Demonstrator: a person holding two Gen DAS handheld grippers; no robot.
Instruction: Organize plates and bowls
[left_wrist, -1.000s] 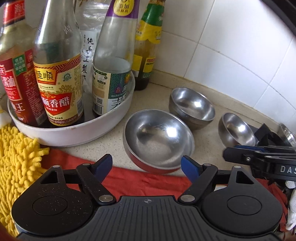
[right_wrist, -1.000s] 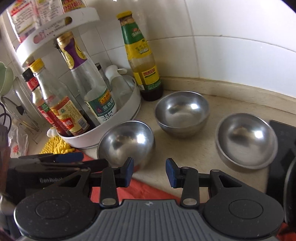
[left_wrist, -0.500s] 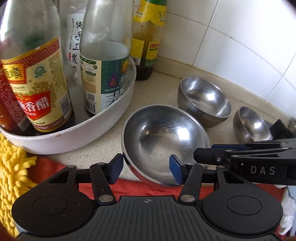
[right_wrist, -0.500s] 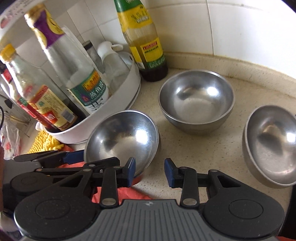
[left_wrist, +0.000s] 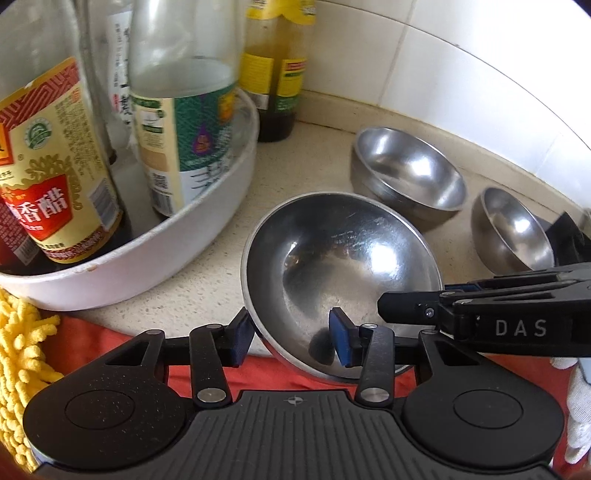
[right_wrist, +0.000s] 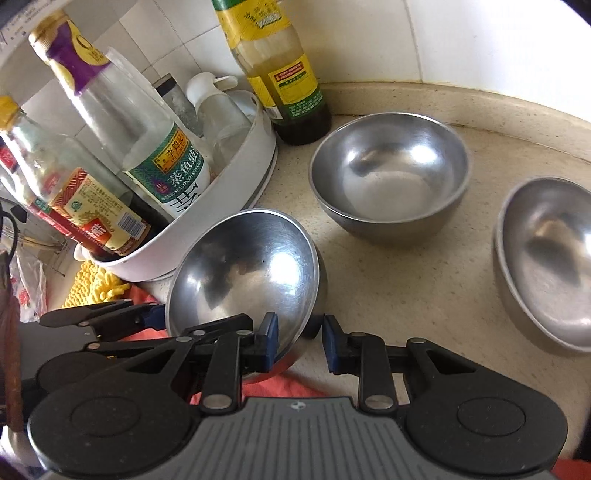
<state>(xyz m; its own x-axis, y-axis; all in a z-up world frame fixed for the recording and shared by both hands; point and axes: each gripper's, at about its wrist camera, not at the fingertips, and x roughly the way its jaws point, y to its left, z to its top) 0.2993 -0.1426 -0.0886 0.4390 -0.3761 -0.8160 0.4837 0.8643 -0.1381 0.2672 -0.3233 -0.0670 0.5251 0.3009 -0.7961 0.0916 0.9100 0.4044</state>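
Note:
Three steel bowls stand on the beige counter. The nearest bowl (left_wrist: 343, 258) (right_wrist: 247, 273) rests partly on a red cloth (left_wrist: 110, 343) and tilts. My left gripper (left_wrist: 291, 343) straddles its near-left rim, one pad against the outer wall and the other inside the bowl. Its jaws are closing and a gap still shows at the inner pad. My right gripper (right_wrist: 300, 345) is shut on the near-right rim, one pad inside and one outside. The middle bowl (left_wrist: 410, 173) (right_wrist: 388, 173) and the far-right bowl (left_wrist: 513, 229) (right_wrist: 546, 258) sit untouched.
A white round tray (left_wrist: 207, 229) (right_wrist: 236, 192) full of sauce bottles stands close on the left. A dark sauce bottle (right_wrist: 288, 74) stands by the tiled wall behind. A yellow chenille cloth (left_wrist: 22, 350) lies at the near left. A black object (left_wrist: 565, 236) sits at the far right.
Both grippers came down and forward onto the nearest bowl. Both pairs of jaws narrowed, and the bowl's rim now lies between each pair. The bowl looks more tilted.

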